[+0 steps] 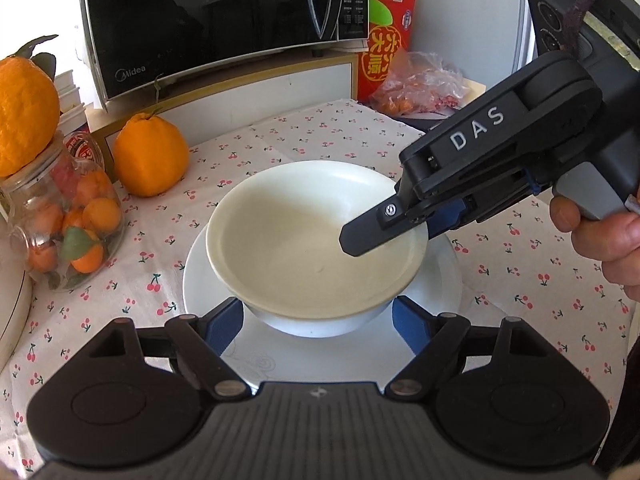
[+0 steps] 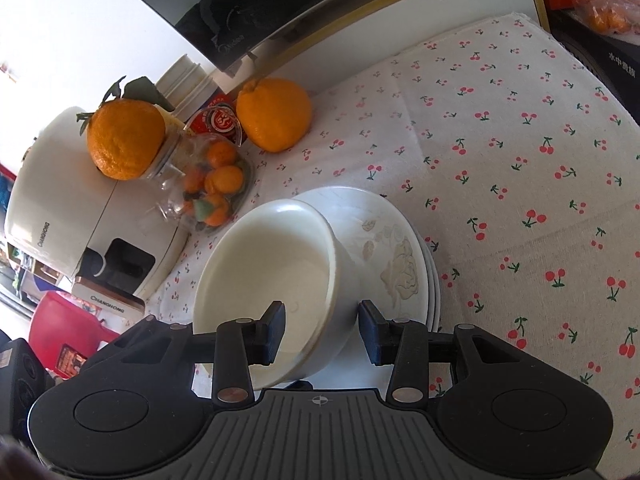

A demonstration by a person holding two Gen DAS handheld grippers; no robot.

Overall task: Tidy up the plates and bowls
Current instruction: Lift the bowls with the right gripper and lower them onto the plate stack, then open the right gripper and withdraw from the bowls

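A white bowl (image 1: 304, 240) sits on a stack of white plates (image 1: 444, 276) on the cherry-print cloth. My left gripper (image 1: 318, 322) is open, its blue pads either side of the bowl's near wall, just above the top plate. My right gripper (image 1: 362, 240) reaches in from the right, one finger inside the bowl. In the right wrist view the right gripper (image 2: 322, 330) is open and straddles the bowl's (image 2: 264, 264) rim: one pad inside, one outside, neither pressing. The top plate (image 2: 396, 252) has a pale flower print.
A glass jar of small oranges (image 1: 68, 220) with a large orange on top stands left of the plates. Another large orange (image 1: 150, 156) lies behind. A microwave (image 1: 216, 16) stands at the back. A white rice cooker (image 2: 80, 216) stands at the left.
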